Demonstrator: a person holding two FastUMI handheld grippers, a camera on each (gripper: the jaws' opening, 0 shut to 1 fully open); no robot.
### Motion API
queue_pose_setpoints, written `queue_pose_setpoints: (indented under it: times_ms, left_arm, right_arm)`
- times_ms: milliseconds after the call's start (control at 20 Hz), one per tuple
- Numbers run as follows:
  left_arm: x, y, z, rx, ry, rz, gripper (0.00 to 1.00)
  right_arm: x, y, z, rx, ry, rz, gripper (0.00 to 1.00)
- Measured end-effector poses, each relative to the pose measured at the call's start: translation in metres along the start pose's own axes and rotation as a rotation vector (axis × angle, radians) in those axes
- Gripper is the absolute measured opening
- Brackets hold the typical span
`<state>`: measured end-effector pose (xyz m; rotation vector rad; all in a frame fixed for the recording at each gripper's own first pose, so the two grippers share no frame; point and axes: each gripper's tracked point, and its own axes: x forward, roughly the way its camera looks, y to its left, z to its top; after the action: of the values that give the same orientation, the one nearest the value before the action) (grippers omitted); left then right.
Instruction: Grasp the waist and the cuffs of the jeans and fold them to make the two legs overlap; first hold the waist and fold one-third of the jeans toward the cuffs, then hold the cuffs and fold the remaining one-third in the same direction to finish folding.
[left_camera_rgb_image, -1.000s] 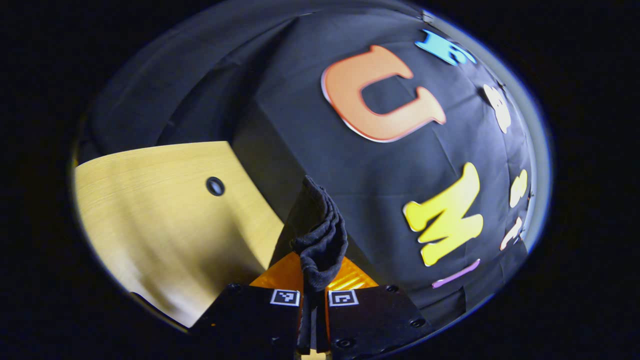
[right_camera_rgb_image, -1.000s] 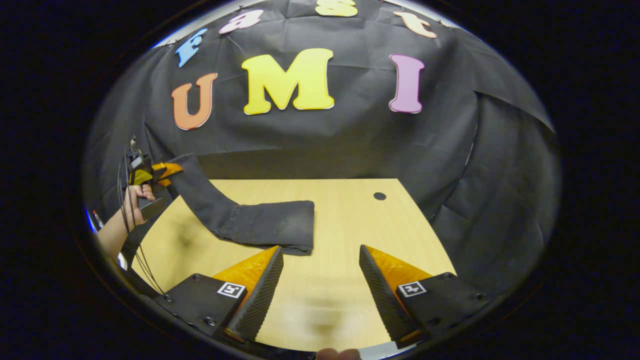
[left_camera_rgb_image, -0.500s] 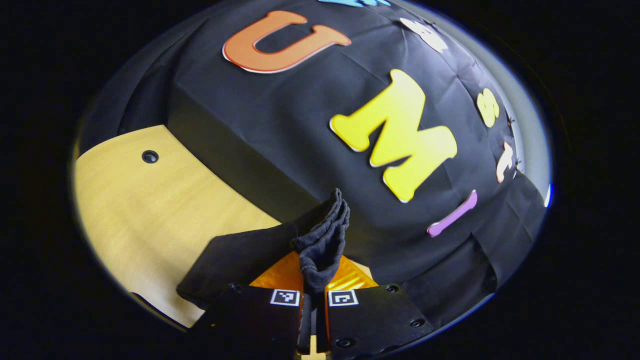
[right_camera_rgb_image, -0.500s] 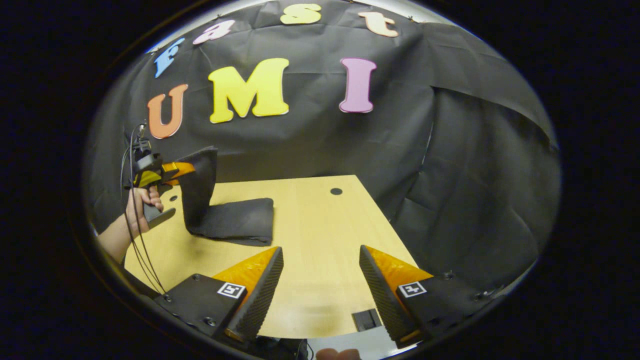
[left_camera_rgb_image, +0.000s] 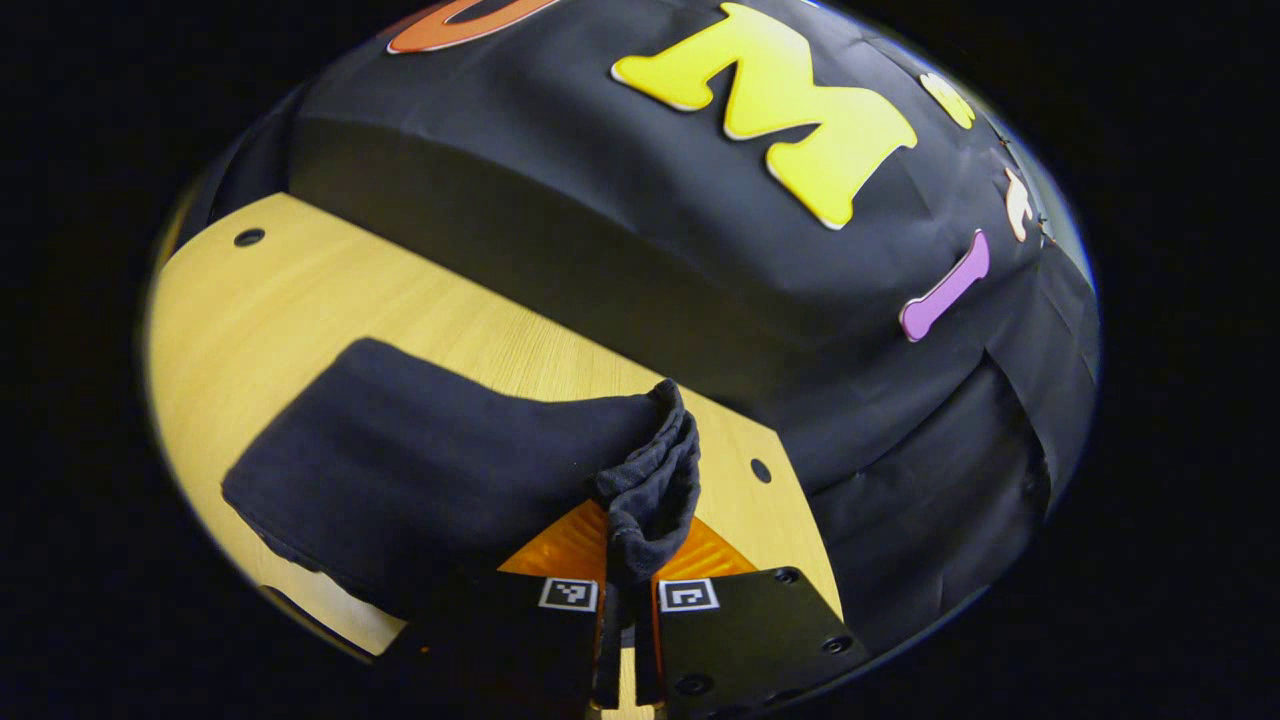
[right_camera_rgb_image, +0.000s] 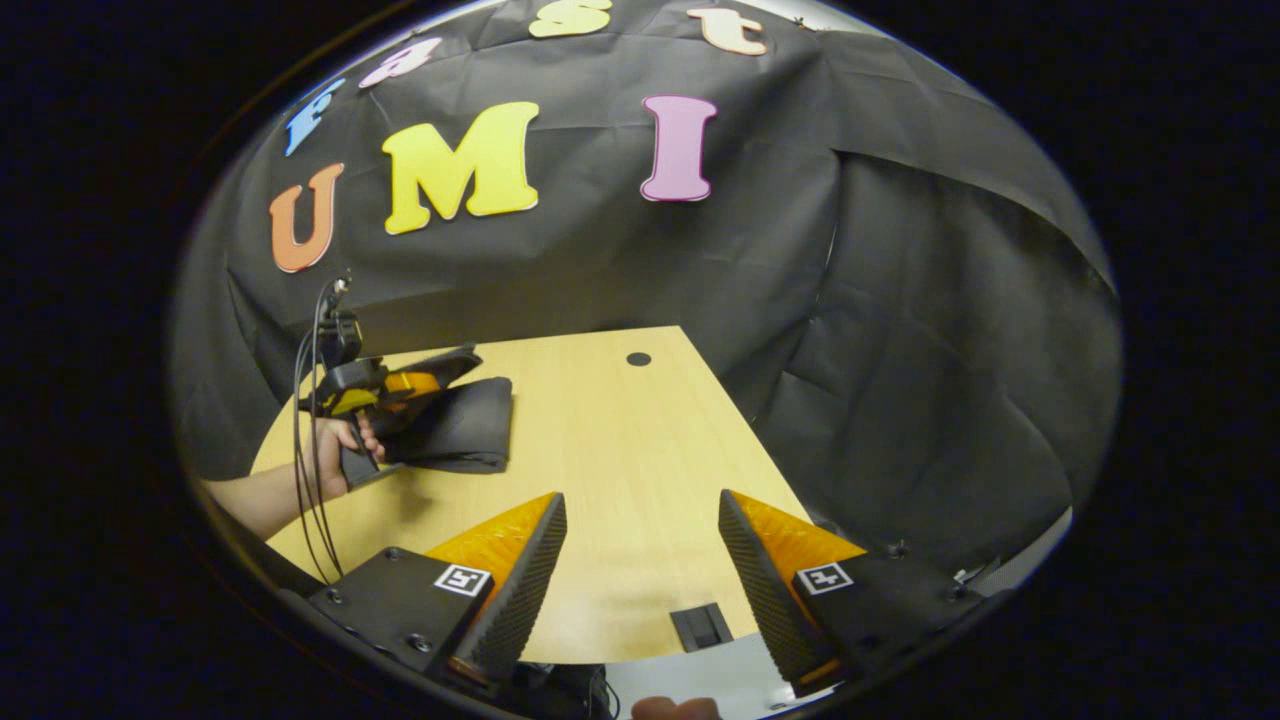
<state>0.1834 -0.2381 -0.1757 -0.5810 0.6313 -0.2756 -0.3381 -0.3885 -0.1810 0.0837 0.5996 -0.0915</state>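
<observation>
Two grippers in use. Left gripper (left_camera_rgb_image: 628, 560) — jaws clamped on the bunched cuffs (left_camera_rgb_image: 650, 480) of the dark jeans (left_camera_rgb_image: 430, 470), which lie folded on the left part of the wooden tabletop (right_camera_rgb_image: 620, 450); a hand (right_camera_rgb_image: 335, 450) holds this gripper just above the bundle. Right gripper (right_camera_rgb_image: 640, 560) — jaws apart, holding nothing, over bare tabletop well apart from the jeans.

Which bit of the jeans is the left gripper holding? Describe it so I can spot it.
On the wooden table lies the dark folded jeans bundle. At its near edge, a bunched wad of cuffs stands up, pinched in the left gripper.
</observation>
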Motion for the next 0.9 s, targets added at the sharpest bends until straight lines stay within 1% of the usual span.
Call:
queue_pose_setpoints:
  times_ms: [50,100,150,200,250,300,350,400,450,500,550,600,700,750,800,850,900]
  left_arm:
    - [0.003,0.003,-0.006,-0.024,0.016,0.005,0.1]
    - [0.006,0.005,-0.011,-0.044,0.029,0.012,0.12]
    - [0.007,0.008,-0.015,-0.064,0.037,0.015,0.16]
    - [0.006,0.007,-0.019,-0.081,0.045,0.016,0.04]
    - [0.006,0.009,-0.021,-0.084,0.048,0.026,0.2]
    - [0.009,0.009,-0.022,-0.076,0.047,0.035,0.39]
    - [0.01,0.008,-0.023,-0.065,0.045,0.045,0.43]
    - [0.01,0.008,-0.023,-0.051,0.042,0.062,0.44]
    - [0.008,0.008,-0.022,-0.045,0.038,0.075,0.57]
    - [0.005,0.008,-0.023,-0.041,0.035,0.083,0.47]
    - [0.003,0.008,-0.023,-0.035,0.039,0.091,0.58]
    - [0.002,0.007,-0.023,-0.031,0.041,0.094,0.49]
    - [-0.005,0.004,-0.022,-0.035,0.044,0.089,0.49]
    - [-0.01,0.003,-0.022,-0.038,0.047,0.086,0.66]
    - [-0.011,-0.001,-0.026,-0.044,0.056,0.071,0.56]
    - [-0.013,-0.001,-0.022,-0.038,0.062,0.081,0.7]
    - [-0.015,-0.002,-0.029,-0.03,0.069,0.082,0.84]
  right_arm:
    - [0.003,0.0,0.003,0.003,0.0,0.001,0.95]
    - [0.006,-0.001,0.004,0.003,-0.001,0.001,0.93]
    - [0.01,0.0,0.006,0.003,0.0,0.004,0.95]
    - [0.012,0.001,0.007,0.004,-0.002,0.007,0.93]
    - [0.015,0.003,0.01,0.006,-0.004,0.013,0.93]
    - [0.018,0.004,0.011,0.008,-0.009,0.016,0.97]
    - [0.019,0.005,0.013,0.015,-0.013,0.02,0.95]
    - [0.021,0.009,0.014,0.024,-0.017,0.027,0.95]
    - [0.023,0.013,0.014,0.032,-0.017,0.035,0.95]
    - [0.023,0.014,0.012,0.035,-0.018,0.041,0.95]
    - [0.022,0.016,0.012,0.04,-0.018,0.046,0.95]
    - [0.021,0.018,0.011,0.046,-0.021,0.051,0.95]
    - [0.018,0.02,0.011,0.058,-0.03,0.058,0.95]
    - [0.017,0.022,0.012,0.065,-0.034,0.059,0.95]
    - [0.016,0.021,0.01,0.075,-0.037,0.061,0.95]
    - [0.015,0.023,0.011,0.087,-0.039,0.064,0.95]
    - [0.012,0.024,0.012,0.096,-0.044,0.065,0.95]
